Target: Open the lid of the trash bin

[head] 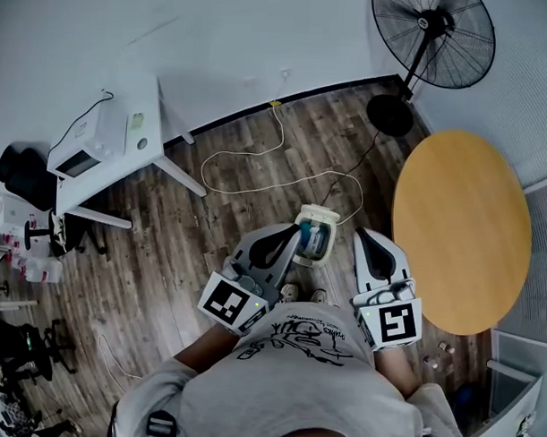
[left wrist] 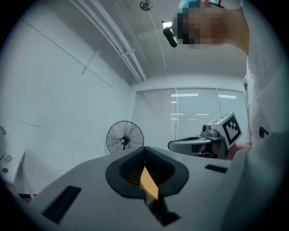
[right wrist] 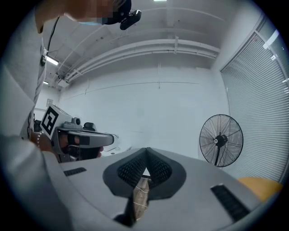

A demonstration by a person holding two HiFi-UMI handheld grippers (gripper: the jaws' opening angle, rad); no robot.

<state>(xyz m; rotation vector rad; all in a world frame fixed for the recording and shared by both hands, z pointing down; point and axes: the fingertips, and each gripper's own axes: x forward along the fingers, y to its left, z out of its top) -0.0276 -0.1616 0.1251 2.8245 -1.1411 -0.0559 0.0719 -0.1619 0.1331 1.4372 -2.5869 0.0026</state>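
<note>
wood plank floor (head: 165, 254), white wall (head: 244, 42)

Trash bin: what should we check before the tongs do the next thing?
1. Bin in sight: ok. In the head view the bin stands on the floor, between the two tongs.
2. Left tongs free: ok, shut on nothing.
3. Right tongs free: ok, shut on nothing.
4. Tongs aimed at the bin: not ok. Both gripper views show the wall and the fan, not the bin.
5. Bin already open: cannot tell from above.
6. Cord off the bin: cannot tell. It lies close behind the bin.
</note>
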